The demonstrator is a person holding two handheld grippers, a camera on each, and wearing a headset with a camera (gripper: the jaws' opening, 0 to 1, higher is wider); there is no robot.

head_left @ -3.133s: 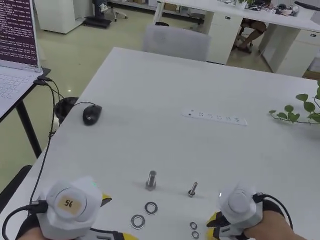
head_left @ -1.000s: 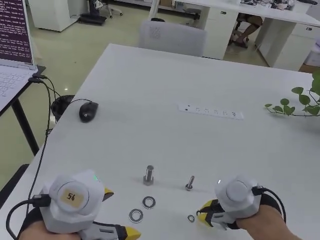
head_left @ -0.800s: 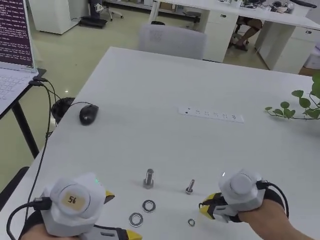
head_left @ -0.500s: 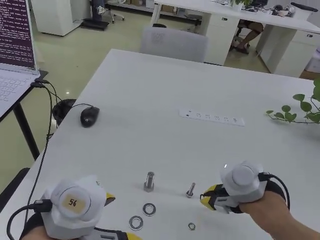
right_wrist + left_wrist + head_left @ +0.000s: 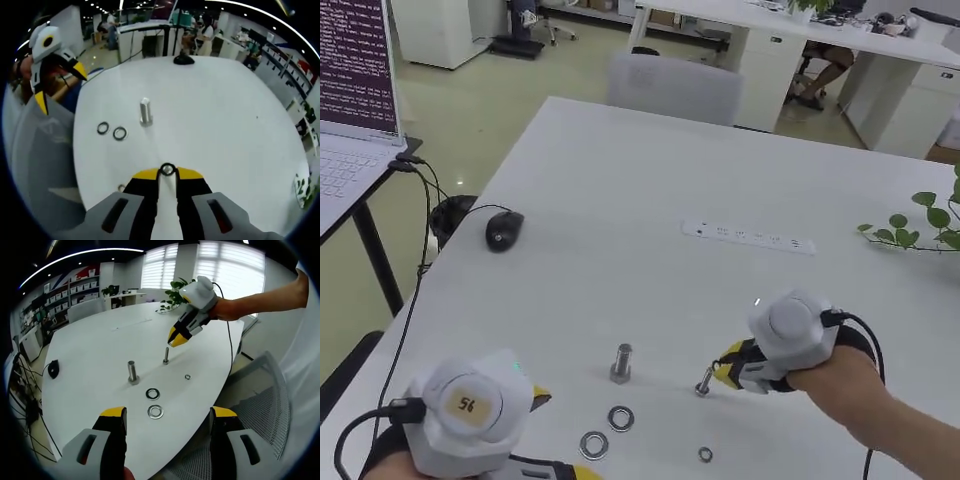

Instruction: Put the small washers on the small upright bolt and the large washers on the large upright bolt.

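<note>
Small washer (image 5: 167,169) first: in the right gripper view it is pinched by its rim at the yellow tips of the right gripper (image 5: 167,175), jaws drawn together on it and the ring's face turned to the camera. I judge it is held this way so the hole stays free to drop over the small bolt (image 5: 166,355). The large bolt (image 5: 145,110) stands at 11 o'clock of the tips. The two large washers (image 5: 120,133) lie flat at 10 o'clock, apart from it. A second small washer (image 5: 121,188) lies at 8 o'clock, near the edge of the table (image 5: 225,115).

In the left gripper view, the left gripper (image 5: 168,415) has its jaws spread wide with nothing between them. It is parked at the near edge, probably so the large washers straight ahead at 12 o'clock are an easy reach later. The right gripper's tips hang just above the small bolt, at 1 o'clock of its top. The loose small washer is at 4 o'clock of that bolt.

In the head view, those tips sit just beside the small bolt at 3 o'clock, so lowering the ring looks like the step in hand. The tabletop is white and matte. It carries a mouse (image 5: 504,230) at 10 o'clock, a power strip (image 5: 748,236) at 1 o'clock and a plant (image 5: 920,225) at 2 o'clock. A chair (image 5: 675,88) stands at the far end and a laptop (image 5: 355,90) on a side stand at 9 o'clock. Office desks lie beyond.
</note>
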